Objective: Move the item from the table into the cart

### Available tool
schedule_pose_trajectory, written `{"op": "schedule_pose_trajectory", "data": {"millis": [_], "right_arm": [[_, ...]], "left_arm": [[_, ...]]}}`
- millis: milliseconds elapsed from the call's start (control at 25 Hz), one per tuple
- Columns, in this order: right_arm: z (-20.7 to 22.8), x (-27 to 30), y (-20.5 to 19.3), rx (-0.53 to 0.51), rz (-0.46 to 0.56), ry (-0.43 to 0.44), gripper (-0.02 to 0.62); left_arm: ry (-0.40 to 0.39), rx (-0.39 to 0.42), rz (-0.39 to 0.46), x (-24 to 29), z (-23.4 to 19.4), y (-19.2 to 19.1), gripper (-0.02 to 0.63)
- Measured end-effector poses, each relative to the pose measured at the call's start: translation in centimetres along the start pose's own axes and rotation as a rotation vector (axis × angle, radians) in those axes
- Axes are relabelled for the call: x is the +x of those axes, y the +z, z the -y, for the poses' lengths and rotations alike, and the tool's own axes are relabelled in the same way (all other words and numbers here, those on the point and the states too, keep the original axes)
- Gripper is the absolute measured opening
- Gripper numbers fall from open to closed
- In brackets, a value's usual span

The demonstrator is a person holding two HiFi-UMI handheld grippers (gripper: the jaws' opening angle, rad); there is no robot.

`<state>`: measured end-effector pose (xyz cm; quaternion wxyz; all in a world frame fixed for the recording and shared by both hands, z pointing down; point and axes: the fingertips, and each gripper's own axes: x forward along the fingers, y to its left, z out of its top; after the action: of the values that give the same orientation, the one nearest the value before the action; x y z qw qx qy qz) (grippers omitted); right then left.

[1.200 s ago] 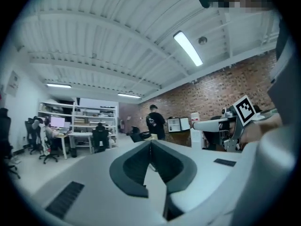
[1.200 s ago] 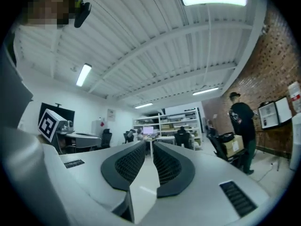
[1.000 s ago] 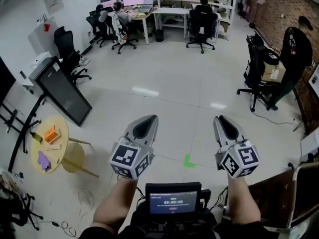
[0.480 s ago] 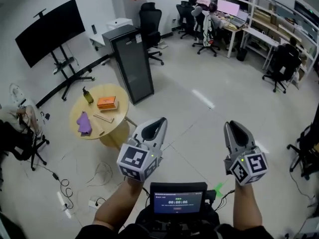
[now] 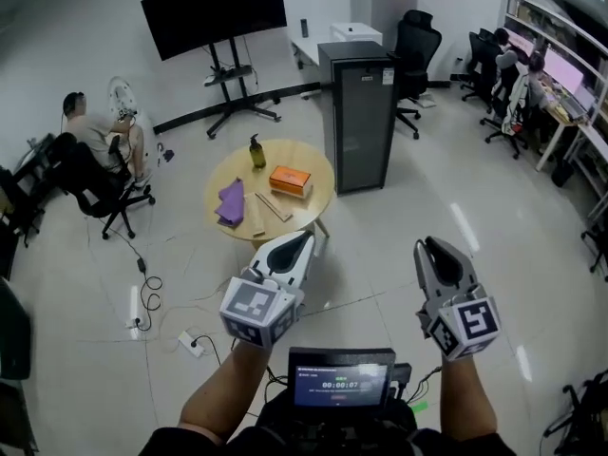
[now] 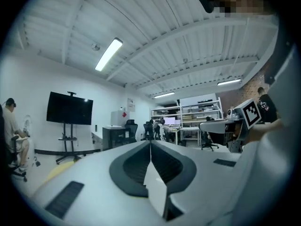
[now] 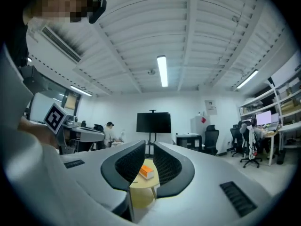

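Ahead, the round desk (image 5: 310, 203) carries an orange box (image 5: 291, 180), a purple cloth (image 5: 232, 202) and a bottle (image 5: 256, 152); which one is meant I cannot tell. Both grippers hang well short of it. The left gripper (image 5: 304, 238) has its fingers pressed together, and the right gripper (image 5: 429, 246) has its fingers all but together, holding nothing. Close in squarely, then spread the fingers before reaching.

floor (image 5: 375, 240) to round table (image 5: 294, 155) open | black cabinet (image 5: 361, 112) just beside

1. Counter (image 5: 306, 207): pale yellow.
2. Box (image 5: 291, 180): orange; cloth (image 5: 231, 201): purple; bottle (image 5: 256, 152): dk olive.
3. Left claw (image 5: 302, 240) & right claw (image 5: 432, 247): white-grey, blk-white sq-marker cubes.
4. TV (image 5: 214, 9), cabinet (image 5: 362, 112): blk.
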<state>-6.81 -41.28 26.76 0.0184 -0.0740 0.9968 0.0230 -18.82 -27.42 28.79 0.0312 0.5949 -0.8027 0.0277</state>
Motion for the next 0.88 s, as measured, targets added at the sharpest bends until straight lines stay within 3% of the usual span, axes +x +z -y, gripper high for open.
{"op": "schedule_pose_trajectory", "data": {"millis": [160, 400, 440, 480, 520, 640, 800, 880], "right_arm": [[-1.1, 9.5, -0.1, -0.006, 0.038, 0.120, 0.043], [-9.6, 27.0, -3.1, 0.018, -0.002, 0.289, 0.043], [-11.4, 30.1, -3.7, 0.020, -0.009, 0.308, 0.046], [-13.3, 33.1, -4.3, 0.020, -0.017, 0.324, 0.114], [-15.2, 36.1, -4.8, 0.015, -0.023, 0.338, 0.141], [-19.3, 44.9, -5.7, -0.021, -0.015, 0.370, 0.141], [-21.6, 56.4, -6.9, -0.005, -0.033, 0.429, 0.143], [-21.3, 62.1, -7.7, -0.008, -0.046, 0.455, 0.213]], "left_arm": [[0.166, -0.030, -0.044, -0.4, -9.7, -1.4, 0.012], [0.368, 0.000, -0.032, -3.6, -27.8, -1.9, 0.012], [0.385, -0.004, -0.032, -4.1, -31.1, -2.3, 0.012], [0.397, -0.008, -0.037, -4.7, -34.4, -2.7, 0.012], [0.406, -0.007, -0.042, -5.1, -37.6, -3.0, 0.012], [0.434, 0.017, -0.051, -5.0, -47.0, -3.5, 0.012], [0.472, -0.012, -0.064, -2.2, -58.4, -4.1, 0.012], [0.467, -0.015, -0.065, 0.8, -62.7, -4.3, 0.012]]}}
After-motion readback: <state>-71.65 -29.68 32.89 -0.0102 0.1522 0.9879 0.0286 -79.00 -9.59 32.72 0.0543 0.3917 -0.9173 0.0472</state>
